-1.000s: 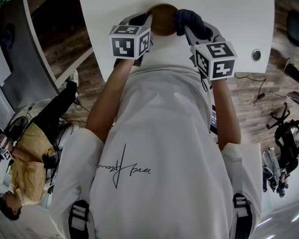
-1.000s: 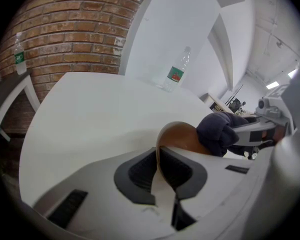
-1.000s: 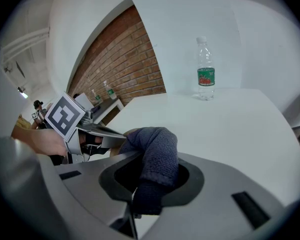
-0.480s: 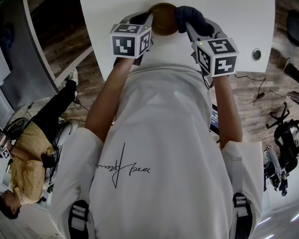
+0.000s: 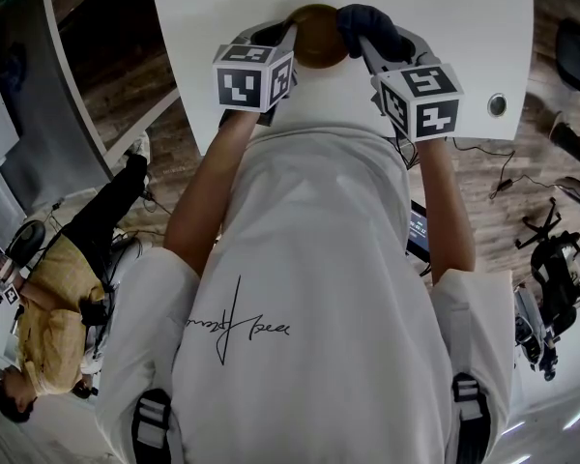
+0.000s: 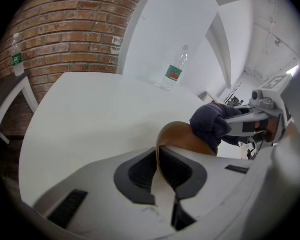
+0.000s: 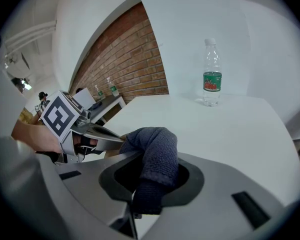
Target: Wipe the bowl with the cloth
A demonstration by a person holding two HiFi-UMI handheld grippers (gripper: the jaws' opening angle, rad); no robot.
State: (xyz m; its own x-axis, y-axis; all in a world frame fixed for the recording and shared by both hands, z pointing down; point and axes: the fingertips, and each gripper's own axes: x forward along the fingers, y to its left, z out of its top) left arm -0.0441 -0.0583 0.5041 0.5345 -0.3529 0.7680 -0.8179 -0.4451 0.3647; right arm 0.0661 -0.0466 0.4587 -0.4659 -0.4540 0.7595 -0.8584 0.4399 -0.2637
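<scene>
A brown bowl [image 5: 317, 35] hangs tilted over the white table [image 5: 445, 27] near its front edge. My left gripper [image 5: 288, 39] is shut on the bowl's rim, which shows edge-on between the jaws as a brown bowl [image 6: 182, 136] in the left gripper view. My right gripper [image 5: 360, 35] is shut on a dark blue cloth [image 5: 365, 25], and the bunched cloth [image 6: 213, 123] presses against the bowl's right side. In the right gripper view the cloth [image 7: 155, 156] fills the gap between the jaws, and the bowl is almost hidden behind it.
A clear plastic water bottle [image 7: 211, 74] with a green and red label stands at the table's far side, the same bottle [image 6: 175, 70] showing in the left gripper view. A brick wall [image 6: 65, 39] lies beyond. A seated person [image 5: 58, 307] is at the lower left on the floor.
The right gripper has rolled slightly and shifted the cloth a little along the bowl's rim. The left gripper and the bowl have stayed put.
</scene>
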